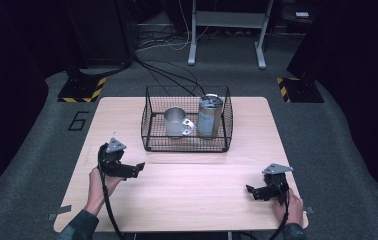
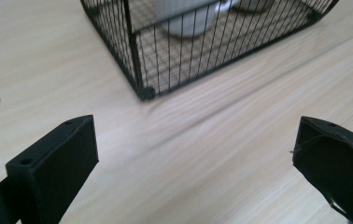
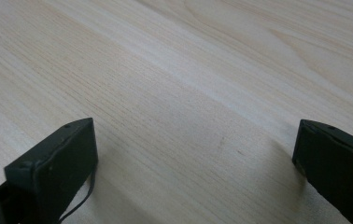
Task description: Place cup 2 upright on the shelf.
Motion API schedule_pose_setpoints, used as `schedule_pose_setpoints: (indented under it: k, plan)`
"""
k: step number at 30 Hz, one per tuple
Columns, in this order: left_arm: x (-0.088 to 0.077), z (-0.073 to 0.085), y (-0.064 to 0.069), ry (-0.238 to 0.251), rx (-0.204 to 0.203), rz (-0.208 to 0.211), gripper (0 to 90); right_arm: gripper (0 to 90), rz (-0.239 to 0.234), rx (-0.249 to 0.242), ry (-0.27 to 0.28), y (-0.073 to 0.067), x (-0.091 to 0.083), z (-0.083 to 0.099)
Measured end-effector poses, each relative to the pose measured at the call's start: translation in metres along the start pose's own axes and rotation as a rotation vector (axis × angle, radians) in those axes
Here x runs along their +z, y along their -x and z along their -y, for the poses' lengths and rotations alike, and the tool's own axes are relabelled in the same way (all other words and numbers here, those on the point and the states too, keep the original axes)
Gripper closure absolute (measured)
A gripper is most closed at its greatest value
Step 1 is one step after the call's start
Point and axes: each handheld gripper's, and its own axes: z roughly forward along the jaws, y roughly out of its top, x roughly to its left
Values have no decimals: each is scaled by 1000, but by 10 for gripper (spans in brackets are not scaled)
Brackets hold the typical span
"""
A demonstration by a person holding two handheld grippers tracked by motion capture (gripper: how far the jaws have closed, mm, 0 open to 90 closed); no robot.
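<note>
- You are holding your left gripper over the near-left part of the table, and its jaws are standing wide apart with nothing between them.
- It is pointing at the near-left corner of the wire basket — just ahead of it, not touching.
- The metal mug is sitting inside the basket on the left, with its handle turned to the near right.
- The tall steel tumbler is standing right beside the mug, on its right.
- I think you are starting to reach for the mug, so go up and over the wire wall — it is standing in the way.
- Come down slowly and keep away from the tumbler.
- Your right gripper is waiting at the near right, jaws spread wide, holding nothing.
</note>
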Motion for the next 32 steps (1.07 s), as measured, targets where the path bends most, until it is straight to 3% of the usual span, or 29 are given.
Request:
schedule_pose_setpoints:
  k: [1, 3, 10, 16, 17, 20, 23, 32]
  plan:
    - [0, 0, 0, 0, 0, 0, 0, 0, 0, 0, 0, 0, 0, 0]
    - [7, 19, -6, -18, -28, -6, 0, 0, 0, 0, 0, 0, 0, 0]
    - [26, 58, -17, -76, -73, -38, 0, 0, 0, 0, 0, 0, 0, 0]
    - [26, 58, -17, -76, -73, -38, 0, 0, 0, 0, 0, 0, 0, 0]
    - [36, 80, -25, -64, -134, -44, 0, 0, 0, 0, 0, 0, 0, 0]
    - [37, 83, -23, -43, -121, -79, 0, 0, 0, 0, 0, 0, 0, 0]
    - [39, 85, -21, -42, -79, -124, 0, 0, 0, 0, 0, 0, 0, 0]
    - [39, 85, -20, -46, -79, -131, 0, 0, 0, 0, 0, 0, 0, 0]
